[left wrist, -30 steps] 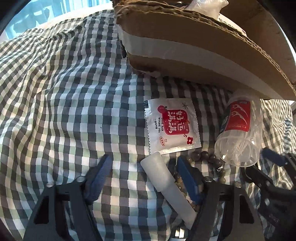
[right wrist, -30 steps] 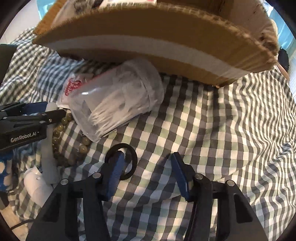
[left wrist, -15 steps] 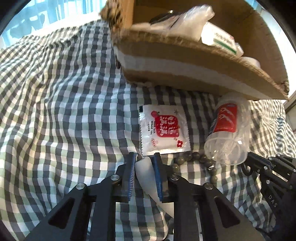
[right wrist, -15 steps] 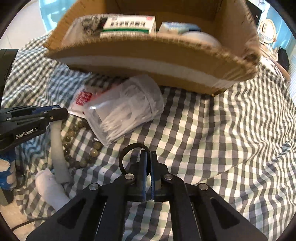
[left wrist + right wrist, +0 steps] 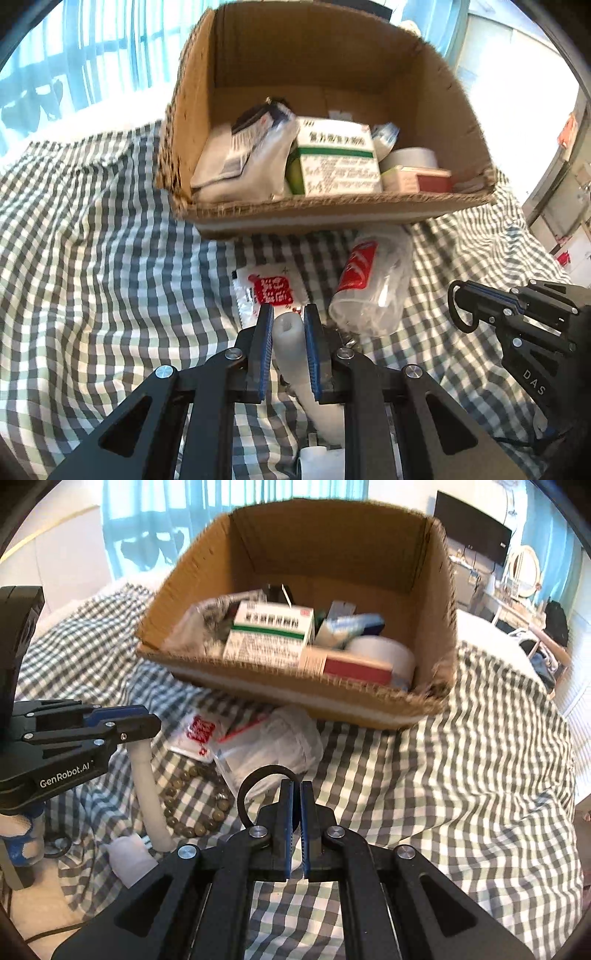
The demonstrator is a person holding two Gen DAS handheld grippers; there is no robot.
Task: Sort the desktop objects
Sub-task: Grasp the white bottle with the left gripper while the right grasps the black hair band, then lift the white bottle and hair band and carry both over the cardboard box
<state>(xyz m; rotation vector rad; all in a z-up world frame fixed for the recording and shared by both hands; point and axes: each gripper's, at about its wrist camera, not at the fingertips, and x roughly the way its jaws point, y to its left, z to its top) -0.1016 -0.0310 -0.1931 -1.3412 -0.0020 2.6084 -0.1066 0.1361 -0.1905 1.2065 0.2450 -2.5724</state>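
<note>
My left gripper (image 5: 288, 314) holds a white tube (image 5: 290, 347) between its blue pads, and its jaws are still closing on it. The tube hangs down at a slant, lifted off the checked cloth (image 5: 92, 277); it also shows in the right wrist view as the tube (image 5: 146, 794) under the left gripper (image 5: 147, 727). My right gripper (image 5: 296, 786) is shut on a thin black ring (image 5: 267, 768), which loops out to the left of its tips. Ahead of both stands an open cardboard box (image 5: 332, 210).
The box holds a green-and-white medicine carton (image 5: 336, 158), a tape roll (image 5: 384, 653) and several packets. A clear plastic container with a red label (image 5: 373, 288), a red-and-white sachet (image 5: 266, 291) and a bead bracelet (image 5: 192, 801) lie on the cloth before it.
Both grippers went from open to shut, the left on the white tube, the right on the black ring. Both then rose, bringing the inside of the box into view.
</note>
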